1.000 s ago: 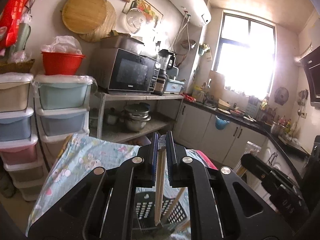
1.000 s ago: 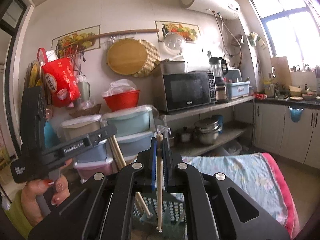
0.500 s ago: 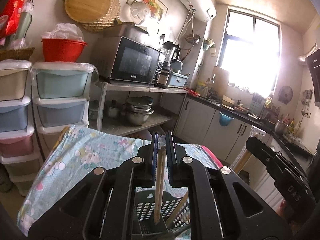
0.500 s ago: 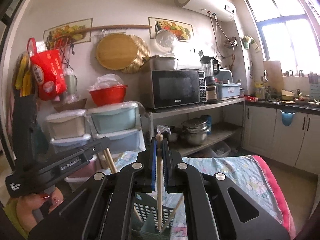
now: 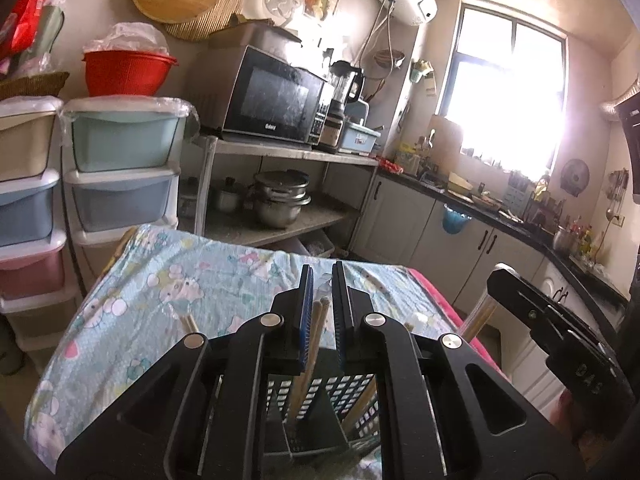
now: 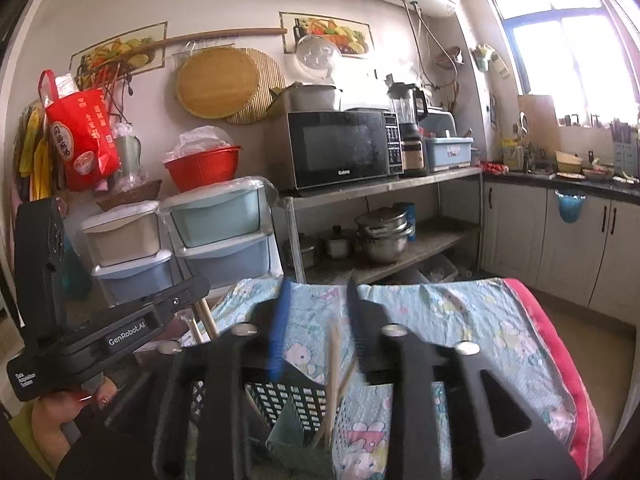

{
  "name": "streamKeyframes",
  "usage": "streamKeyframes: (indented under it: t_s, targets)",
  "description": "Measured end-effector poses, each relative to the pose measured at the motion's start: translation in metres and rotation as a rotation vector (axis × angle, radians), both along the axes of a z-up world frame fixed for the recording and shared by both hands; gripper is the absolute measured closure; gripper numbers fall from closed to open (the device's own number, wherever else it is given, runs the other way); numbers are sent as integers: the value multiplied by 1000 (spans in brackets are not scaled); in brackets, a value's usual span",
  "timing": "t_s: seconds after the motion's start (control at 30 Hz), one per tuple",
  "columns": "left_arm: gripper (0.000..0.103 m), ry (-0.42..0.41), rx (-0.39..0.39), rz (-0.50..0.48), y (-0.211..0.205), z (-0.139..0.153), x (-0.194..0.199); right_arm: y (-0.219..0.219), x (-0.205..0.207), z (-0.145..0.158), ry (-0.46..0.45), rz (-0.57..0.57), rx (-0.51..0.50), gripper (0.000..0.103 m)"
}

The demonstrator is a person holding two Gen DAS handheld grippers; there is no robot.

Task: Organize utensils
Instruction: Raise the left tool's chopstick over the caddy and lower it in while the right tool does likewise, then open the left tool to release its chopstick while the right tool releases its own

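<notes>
Both grippers are pitched slightly down over the black perforated basket [image 6: 296,400] on the blue patterned cloth [image 5: 168,280]. Left gripper [image 5: 320,312] is clenched on 2 wooden chopsticks [image 5: 310,344], tips inside the basket. Right gripper [image 6: 316,332] jaws are opening; a blurred chopstick [image 6: 332,376] stands loose between them, lower end in the basket. Shelf with microwave [image 6: 340,148] sits at 12 o'clock. Since 1 second ago, both grippers have dropped lower and the right grip has been released.

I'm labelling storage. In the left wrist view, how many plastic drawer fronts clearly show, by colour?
Cream plastic drawer: 1
Mint green plastic drawer: 1
Blue plastic drawers: 2
Pink plastic drawer: 1
Total: 5
One lower drawer front is too hidden to count.
</notes>
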State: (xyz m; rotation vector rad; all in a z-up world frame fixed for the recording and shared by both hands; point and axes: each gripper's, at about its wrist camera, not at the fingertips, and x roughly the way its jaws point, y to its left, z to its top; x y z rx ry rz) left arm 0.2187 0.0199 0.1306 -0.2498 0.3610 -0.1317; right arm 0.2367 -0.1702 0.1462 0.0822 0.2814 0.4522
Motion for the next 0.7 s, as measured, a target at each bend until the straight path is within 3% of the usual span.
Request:
streamKeyframes:
  t_s: [0.1, 0.57, 0.7]
  targets:
    - [94, 22, -2, 3, 2, -7, 1, -2, -2, -4, 19, 7, 8, 73]
    - [37, 41, -14, 29, 11, -16, -19, -14, -11, -25, 86, 0, -4, 68]
    - [27, 47, -20, 31, 14, -19, -25, -17, -16, -29, 96, -1, -5, 66]
